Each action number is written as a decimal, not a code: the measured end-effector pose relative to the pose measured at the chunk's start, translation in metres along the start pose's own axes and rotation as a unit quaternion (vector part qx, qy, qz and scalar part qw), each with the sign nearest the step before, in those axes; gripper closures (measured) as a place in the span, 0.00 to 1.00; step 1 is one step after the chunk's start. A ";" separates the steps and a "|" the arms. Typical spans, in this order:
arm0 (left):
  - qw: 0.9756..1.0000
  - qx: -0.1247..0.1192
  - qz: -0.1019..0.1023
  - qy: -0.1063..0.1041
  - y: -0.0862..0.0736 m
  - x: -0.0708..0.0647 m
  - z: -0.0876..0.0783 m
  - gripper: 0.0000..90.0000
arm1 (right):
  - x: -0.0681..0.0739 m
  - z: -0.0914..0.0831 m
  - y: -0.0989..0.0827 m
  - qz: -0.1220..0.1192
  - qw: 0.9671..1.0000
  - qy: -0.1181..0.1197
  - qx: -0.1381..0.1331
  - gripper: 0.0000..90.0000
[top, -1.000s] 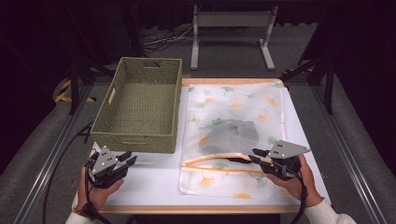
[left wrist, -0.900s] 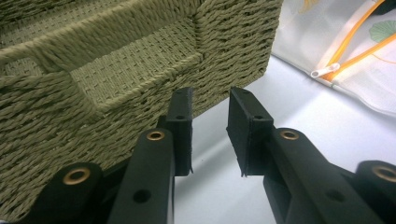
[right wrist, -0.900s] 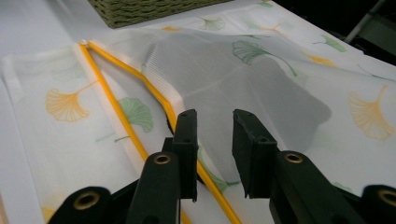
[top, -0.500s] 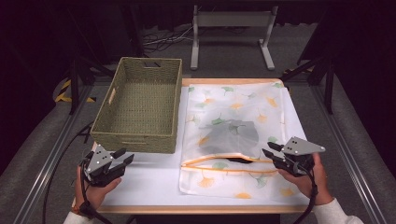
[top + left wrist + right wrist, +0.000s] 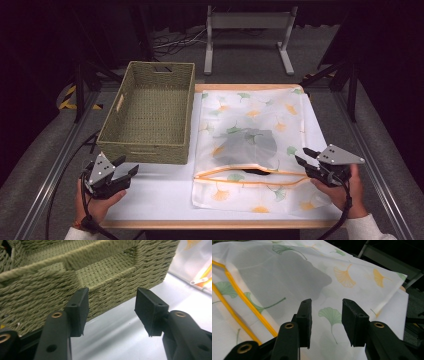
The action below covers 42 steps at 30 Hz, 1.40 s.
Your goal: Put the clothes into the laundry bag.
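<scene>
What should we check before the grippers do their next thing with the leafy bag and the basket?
1. Left gripper open, nothing between its fingers: ok; its jaws have just been opening.
2. Right gripper open, nothing held: ok; its jaws have just been opening too.
3. Leaf-print bag lies flat on the table: ok.
4. Dark thing inside the bag: in there, but what it is: cannot tell.
5. Bag's orange-edged opening closed: not ok, it gapes a little.
6. Basket empty: ok.
</scene>
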State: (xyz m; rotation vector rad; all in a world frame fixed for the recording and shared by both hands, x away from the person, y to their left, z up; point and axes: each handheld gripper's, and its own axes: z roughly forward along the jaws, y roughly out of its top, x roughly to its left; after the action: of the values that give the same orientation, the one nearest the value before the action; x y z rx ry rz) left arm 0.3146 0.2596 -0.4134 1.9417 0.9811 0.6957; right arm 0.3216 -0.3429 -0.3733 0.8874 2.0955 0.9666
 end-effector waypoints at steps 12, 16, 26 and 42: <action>1.000 0.005 -0.004 0.018 -0.007 0.007 0.002 0.36 | -0.020 -0.003 -0.021 0.023 0.999 -0.034 0.003 0.63; 1.000 0.004 -0.007 0.020 -0.009 0.008 0.003 0.32 | -0.024 -0.002 -0.027 0.028 0.999 -0.041 0.005 0.62; 0.999 0.006 -0.009 0.038 -0.020 0.013 0.007 0.22 | -0.036 0.001 -0.044 0.058 0.997 -0.048 0.005 0.51; 0.999 0.006 -0.032 0.024 -0.031 0.012 0.015 0.13 | -0.044 0.007 -0.076 0.099 0.993 -0.069 -0.003 0.37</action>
State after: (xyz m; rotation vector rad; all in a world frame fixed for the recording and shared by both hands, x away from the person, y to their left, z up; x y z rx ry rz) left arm 0.3205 0.2740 -0.4461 1.9033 1.0734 0.7037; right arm 0.3284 -0.4130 -0.4267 1.1431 1.9137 0.9809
